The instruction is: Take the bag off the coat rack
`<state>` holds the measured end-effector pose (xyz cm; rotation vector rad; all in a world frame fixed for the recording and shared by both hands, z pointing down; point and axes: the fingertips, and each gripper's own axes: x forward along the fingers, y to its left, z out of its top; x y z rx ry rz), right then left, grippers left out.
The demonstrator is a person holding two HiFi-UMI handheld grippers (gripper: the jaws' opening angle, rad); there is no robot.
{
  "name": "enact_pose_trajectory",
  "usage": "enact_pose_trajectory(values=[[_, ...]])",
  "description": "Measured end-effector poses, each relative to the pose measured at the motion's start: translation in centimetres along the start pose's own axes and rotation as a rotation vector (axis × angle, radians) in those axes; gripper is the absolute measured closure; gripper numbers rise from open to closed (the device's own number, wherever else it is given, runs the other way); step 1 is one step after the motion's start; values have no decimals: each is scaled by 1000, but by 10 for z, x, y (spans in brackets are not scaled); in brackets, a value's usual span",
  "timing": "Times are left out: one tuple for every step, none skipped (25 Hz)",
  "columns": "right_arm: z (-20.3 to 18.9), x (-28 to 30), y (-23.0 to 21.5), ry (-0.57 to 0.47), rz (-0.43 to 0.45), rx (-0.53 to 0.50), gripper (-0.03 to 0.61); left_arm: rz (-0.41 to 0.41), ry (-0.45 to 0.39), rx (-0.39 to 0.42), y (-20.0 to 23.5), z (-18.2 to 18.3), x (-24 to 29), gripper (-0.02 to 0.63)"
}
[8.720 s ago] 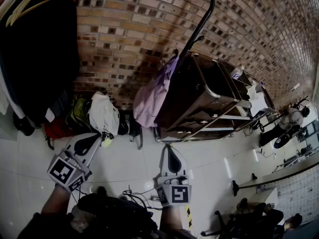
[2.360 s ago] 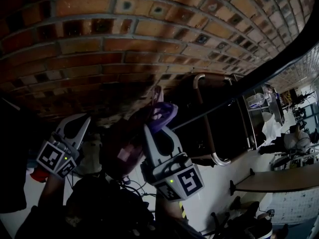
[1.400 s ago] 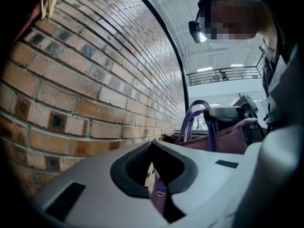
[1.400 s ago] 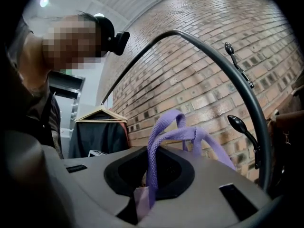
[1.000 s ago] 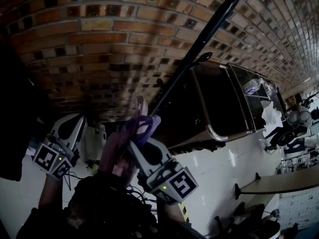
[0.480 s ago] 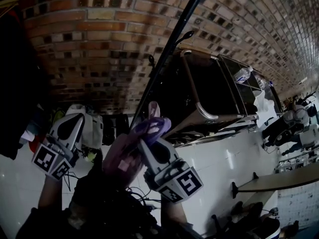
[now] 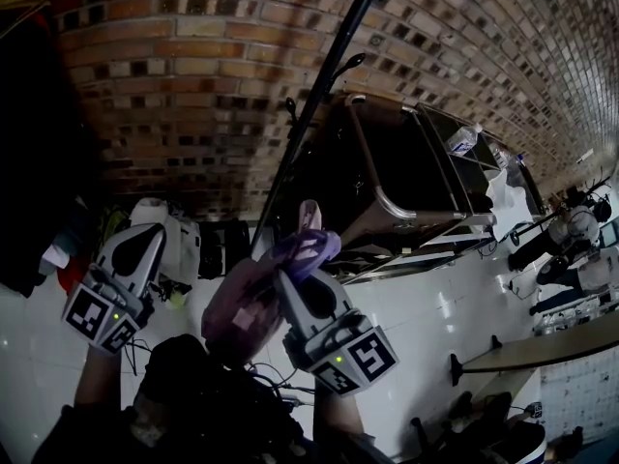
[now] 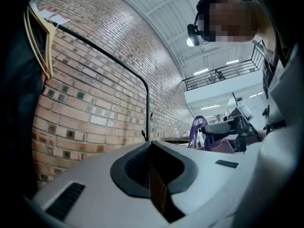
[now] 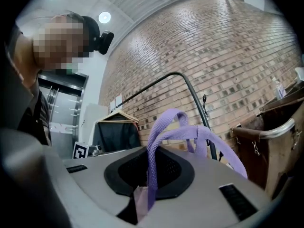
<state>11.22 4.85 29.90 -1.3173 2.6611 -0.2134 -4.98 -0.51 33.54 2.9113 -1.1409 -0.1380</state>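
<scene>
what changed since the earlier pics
The purple bag has come off the coat rack. It hung from a hook there. Now the right tool is shut on its straps and has carried it back from the pole, toward the person. Unchanged: the left tool is still shut and empty, and the cart stays by the brick wall.
</scene>
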Motion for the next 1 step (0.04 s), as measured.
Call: enact_pose_trajectory(values=[[0,-3,1,0,-2,1,508,1,0,-2,-2,0,-2,594]])
